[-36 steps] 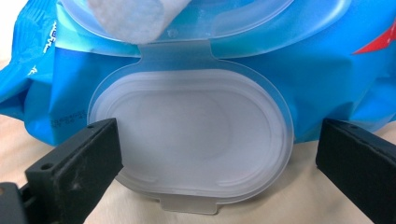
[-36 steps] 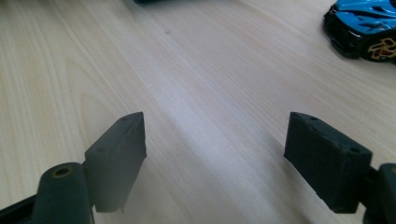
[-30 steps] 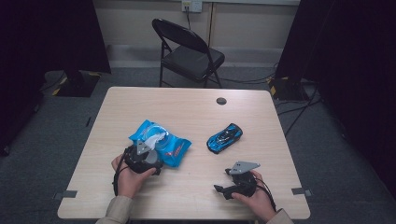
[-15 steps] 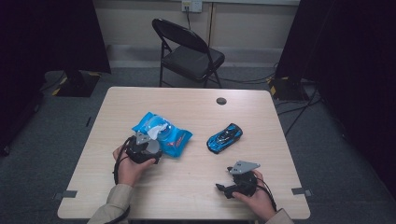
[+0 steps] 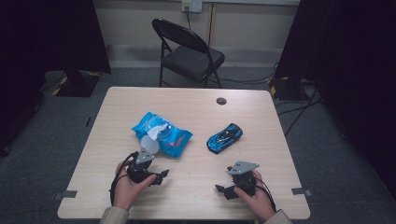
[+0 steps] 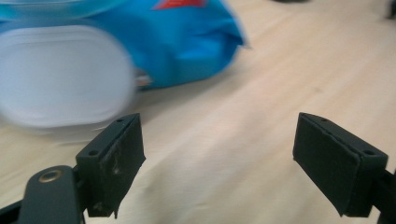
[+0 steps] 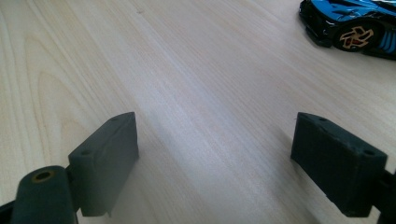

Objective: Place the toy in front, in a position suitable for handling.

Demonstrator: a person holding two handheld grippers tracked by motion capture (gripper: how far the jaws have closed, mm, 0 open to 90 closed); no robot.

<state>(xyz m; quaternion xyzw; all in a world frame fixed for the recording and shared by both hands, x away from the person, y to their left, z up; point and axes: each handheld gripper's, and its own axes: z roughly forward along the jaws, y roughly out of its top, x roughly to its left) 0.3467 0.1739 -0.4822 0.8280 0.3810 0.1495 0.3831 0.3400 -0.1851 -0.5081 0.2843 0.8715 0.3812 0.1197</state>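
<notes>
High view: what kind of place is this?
Probably a lab or studio recording bay, not a home: a bare wooden table on grey carpet, black curtains on both sides, a folding chair, and cables trailing across the floor.

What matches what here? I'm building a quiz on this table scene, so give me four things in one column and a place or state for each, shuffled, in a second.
Things:
1. wipes pack
2. toy car
3. chair
4. left gripper

Places or states:
A. beyond the table's far edge
B. jaws open, nothing between them
C. on the table, right of centre
D. on the table, white lid flipped open

Pairs: 1-D, 2-C, 3-A, 4-B
</notes>
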